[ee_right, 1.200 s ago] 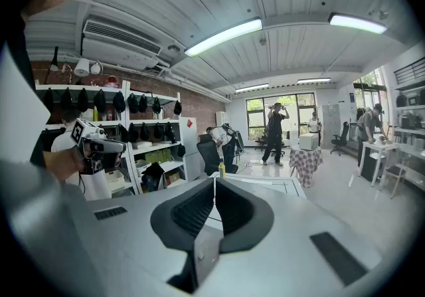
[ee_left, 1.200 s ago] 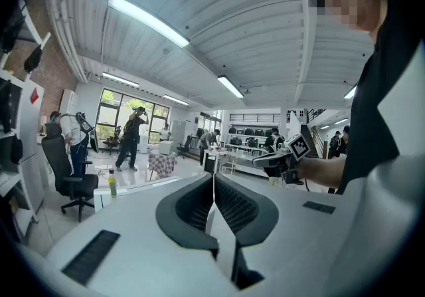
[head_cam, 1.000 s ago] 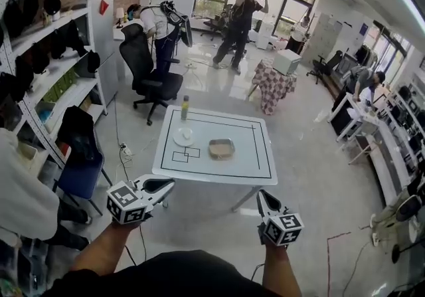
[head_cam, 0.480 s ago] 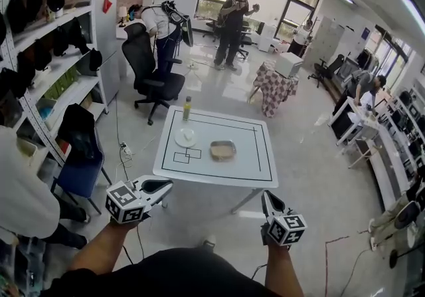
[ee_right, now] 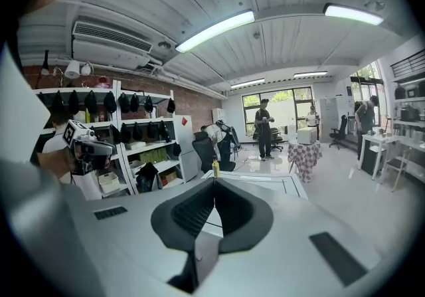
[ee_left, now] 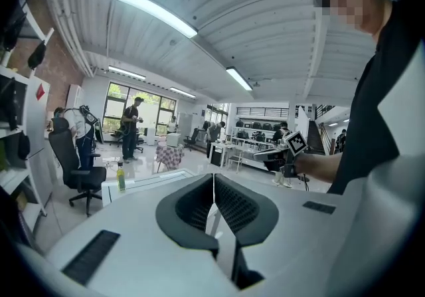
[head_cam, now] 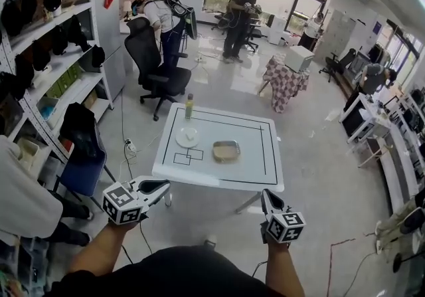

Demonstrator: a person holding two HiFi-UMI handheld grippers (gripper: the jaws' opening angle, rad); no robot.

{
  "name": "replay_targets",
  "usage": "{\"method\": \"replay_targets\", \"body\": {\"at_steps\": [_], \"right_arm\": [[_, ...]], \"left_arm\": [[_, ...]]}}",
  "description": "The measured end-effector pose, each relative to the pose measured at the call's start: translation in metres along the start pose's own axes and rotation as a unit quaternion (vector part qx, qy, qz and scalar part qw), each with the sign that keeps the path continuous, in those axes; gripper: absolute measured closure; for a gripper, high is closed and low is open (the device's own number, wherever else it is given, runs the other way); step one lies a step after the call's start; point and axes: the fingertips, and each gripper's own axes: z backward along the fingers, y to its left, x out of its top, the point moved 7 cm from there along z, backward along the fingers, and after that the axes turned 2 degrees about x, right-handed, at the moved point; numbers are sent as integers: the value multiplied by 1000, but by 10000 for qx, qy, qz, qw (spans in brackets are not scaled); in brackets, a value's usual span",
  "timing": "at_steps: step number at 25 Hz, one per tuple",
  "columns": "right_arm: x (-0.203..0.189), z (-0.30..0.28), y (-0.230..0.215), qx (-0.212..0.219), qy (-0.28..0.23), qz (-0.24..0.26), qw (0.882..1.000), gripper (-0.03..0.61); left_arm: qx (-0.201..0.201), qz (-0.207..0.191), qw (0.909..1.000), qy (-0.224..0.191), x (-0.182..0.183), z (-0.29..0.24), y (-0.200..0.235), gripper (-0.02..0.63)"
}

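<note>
In the head view we hold the left gripper (head_cam: 157,187) and the right gripper (head_cam: 267,197) low in front of us, well apart from each other, both short of the near edge of the white table (head_cam: 255,173). On that table a green bottle (head_cam: 189,107) stands upright at the far left corner, a white plate (head_cam: 188,136) lies just in front of it, and a shallow tray (head_cam: 226,151) sits near the middle. In the left gripper view we see the left gripper (ee_left: 213,179) with its jaws clenched together on nothing; the bottle (ee_left: 121,177) shows off to the left on the table (ee_left: 143,181). In the right gripper view the right gripper (ee_right: 214,183) is likewise pressed closed and empty, and the bottle (ee_right: 215,168) stands straight beyond its tips at the table's (ee_right: 279,186) far edge.
</note>
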Motion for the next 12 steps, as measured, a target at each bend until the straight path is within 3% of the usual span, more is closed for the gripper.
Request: {"method": "replay_targets", "body": {"at_steps": [12], "right_arm": [[-5,-94,-91,450,455,-182,9978,563]], "left_arm": [[-2,367,9992,164,4,-128,42,589]]}}
